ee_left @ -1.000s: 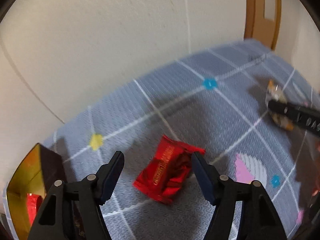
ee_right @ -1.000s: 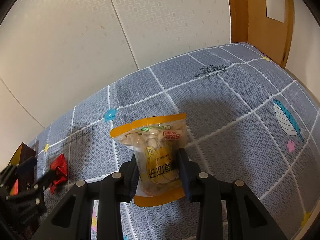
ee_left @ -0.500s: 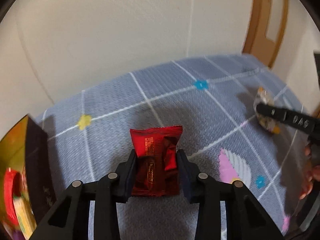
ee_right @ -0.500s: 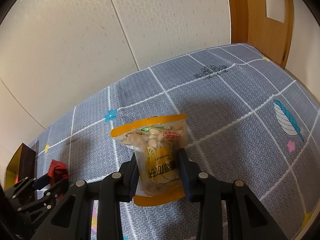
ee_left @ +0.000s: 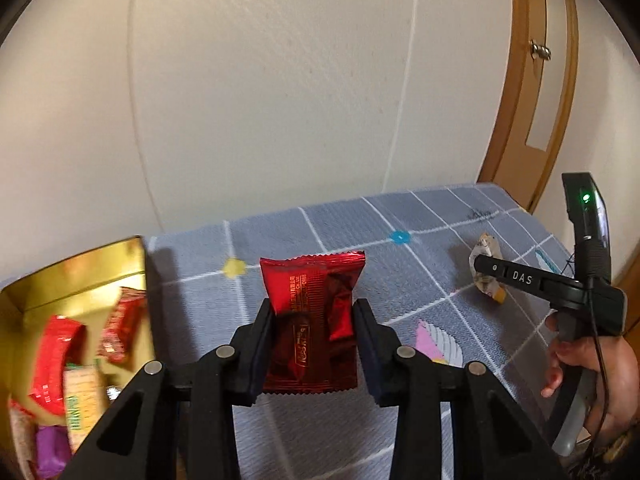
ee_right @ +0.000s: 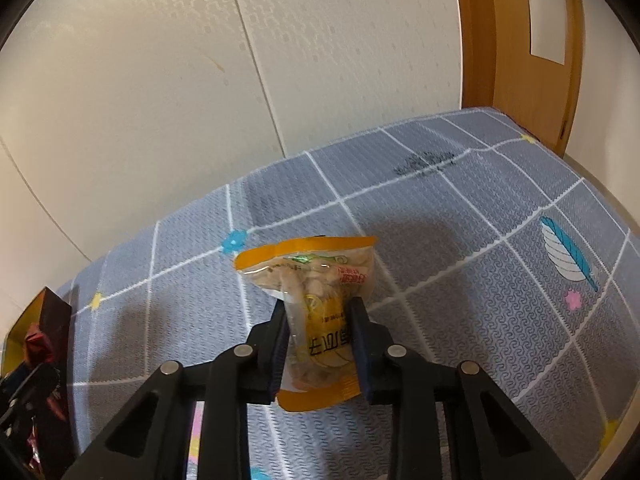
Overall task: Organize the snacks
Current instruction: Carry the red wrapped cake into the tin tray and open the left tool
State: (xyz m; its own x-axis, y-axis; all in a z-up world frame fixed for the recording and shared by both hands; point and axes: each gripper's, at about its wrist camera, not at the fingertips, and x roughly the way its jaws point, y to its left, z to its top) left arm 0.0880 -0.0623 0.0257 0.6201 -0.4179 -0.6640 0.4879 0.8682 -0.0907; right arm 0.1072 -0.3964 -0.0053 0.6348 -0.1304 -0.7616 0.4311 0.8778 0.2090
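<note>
My left gripper [ee_left: 314,332] is shut on a red foil snack packet [ee_left: 312,312] and holds it above the blue-grey cloth, just right of a gold-lined snack box [ee_left: 80,280] with several packets inside. My right gripper [ee_right: 318,334] is shut on a clear yellow-edged snack bag [ee_right: 316,280], lifted off the cloth. The right gripper also shows in the left wrist view [ee_left: 492,276], with its bag [ee_left: 486,248] at its tip. The box shows at the left edge of the right wrist view [ee_right: 44,320].
A blue-grey patterned cloth [ee_right: 460,280] covers the table. A cream wall [ee_left: 280,80] runs along the far edge. A wooden door [ee_right: 520,40] stands at the far right. The table's right edge [ee_right: 624,216] drops off close by.
My left gripper closed on the red packet, lifted it and swung left toward the box. My right gripper lifted the yellow bag and squeezed it tighter.
</note>
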